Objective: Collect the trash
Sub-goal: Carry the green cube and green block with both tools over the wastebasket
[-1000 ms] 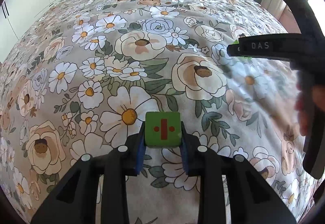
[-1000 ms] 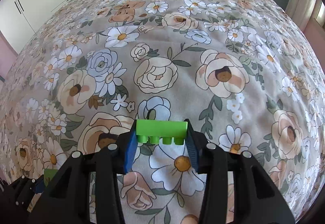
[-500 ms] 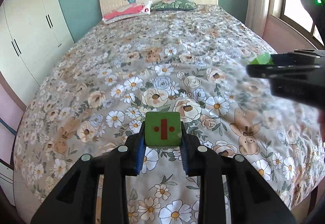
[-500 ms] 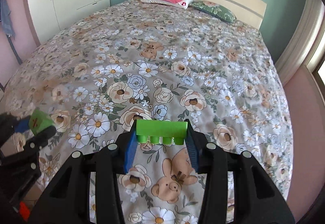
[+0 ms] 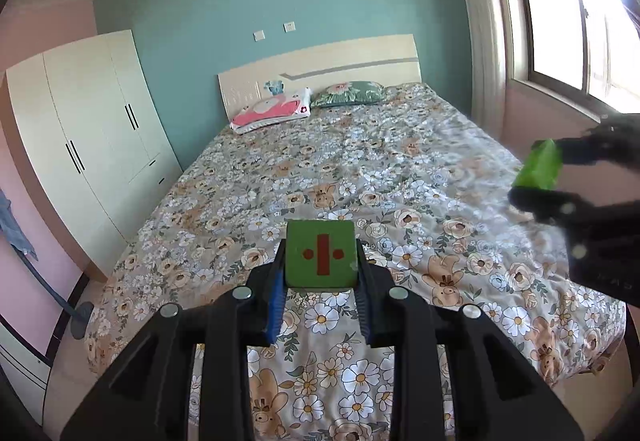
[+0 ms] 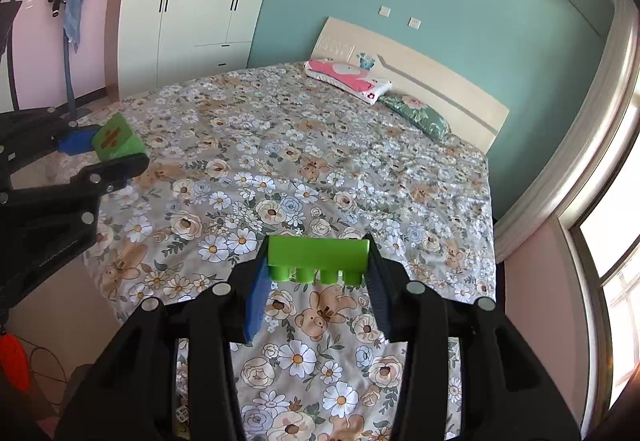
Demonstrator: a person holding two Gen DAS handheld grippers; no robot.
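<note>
Both pieces up off the flowered bed (image 5: 400,177), green cube (image 5: 320,254) pinched in left tool (image 5: 320,281) at lower centre, green studded brick (image 6: 318,255) clamped endwise in right tool (image 6: 318,281), probably bin-bound.

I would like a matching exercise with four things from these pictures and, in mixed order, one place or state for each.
Things:
1. green cube
2. green brick
3. pink pillow
4. wardrobe

Places or states:
A. lies at the head of the bed
B. clamped in the right gripper
C. stands against the wall, doors closed
D. clamped in the left gripper

Pairs: 1-D, 2-B, 3-A, 4-C
</note>
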